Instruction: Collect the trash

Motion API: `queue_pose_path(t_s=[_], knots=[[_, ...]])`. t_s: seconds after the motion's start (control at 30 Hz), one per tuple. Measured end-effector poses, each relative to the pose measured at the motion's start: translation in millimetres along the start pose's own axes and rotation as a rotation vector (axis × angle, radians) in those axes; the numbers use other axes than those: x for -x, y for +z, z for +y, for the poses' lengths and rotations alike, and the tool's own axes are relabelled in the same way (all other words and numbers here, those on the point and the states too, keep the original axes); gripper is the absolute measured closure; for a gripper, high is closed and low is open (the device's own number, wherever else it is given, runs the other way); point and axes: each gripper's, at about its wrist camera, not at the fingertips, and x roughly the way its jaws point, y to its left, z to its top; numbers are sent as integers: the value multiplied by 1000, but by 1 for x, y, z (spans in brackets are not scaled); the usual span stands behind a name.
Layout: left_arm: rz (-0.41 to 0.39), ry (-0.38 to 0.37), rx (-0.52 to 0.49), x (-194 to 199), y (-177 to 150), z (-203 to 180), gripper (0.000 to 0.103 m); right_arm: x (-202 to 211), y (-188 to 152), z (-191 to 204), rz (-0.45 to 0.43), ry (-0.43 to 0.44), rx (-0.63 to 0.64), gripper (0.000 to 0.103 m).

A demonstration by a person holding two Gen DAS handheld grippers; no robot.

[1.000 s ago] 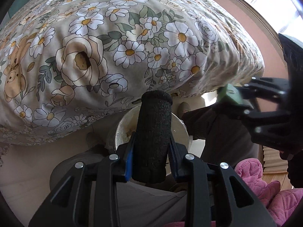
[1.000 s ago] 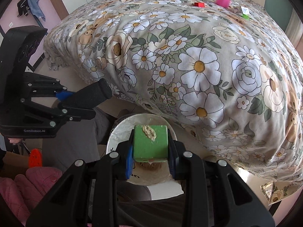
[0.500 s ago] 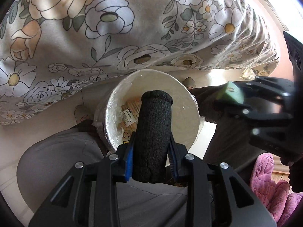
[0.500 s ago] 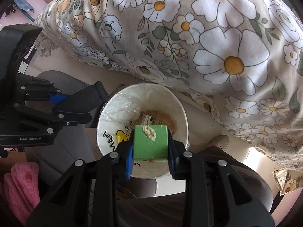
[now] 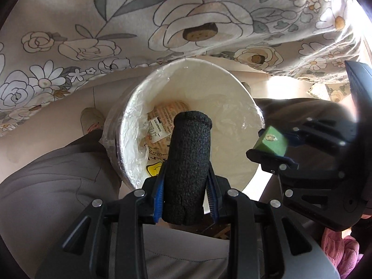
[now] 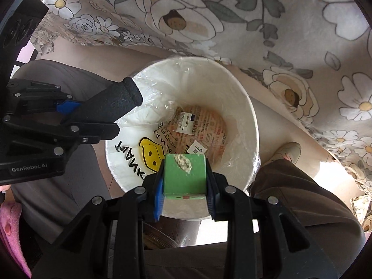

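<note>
My left gripper [image 5: 186, 197] is shut on a black foam cylinder [image 5: 187, 165] and holds it over the near rim of a white trash bin [image 5: 232, 79] lined with clear plastic. My right gripper [image 6: 184, 200] is shut on a green block [image 6: 184, 174] with a beige smear on top, held over the bin's [image 6: 251, 107] near rim. The cylinder [image 6: 111, 103] pokes over the bin's left rim in the right wrist view. The block [image 5: 270, 140] sits at the bin's right rim in the left wrist view. Printed paper wrappers [image 6: 200, 125] lie at the bin's bottom.
A floral bedspread [image 5: 162, 23] hangs just behind the bin. The person's grey-trousered legs [image 5: 58, 186] flank the bin, with a shoe [image 6: 286, 151] on the beige floor. A pink slipper [image 5: 339, 251] lies at the lower right.
Both grippers have moved down and closer to the bin, which now fills the middle of both views. Both still hold their objects.
</note>
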Motion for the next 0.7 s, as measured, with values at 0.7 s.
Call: queue_pose_path(t_s=[0.7], knots=[[147, 12, 92, -80, 29, 8, 70, -79, 6, -19, 175, 70, -98, 72]])
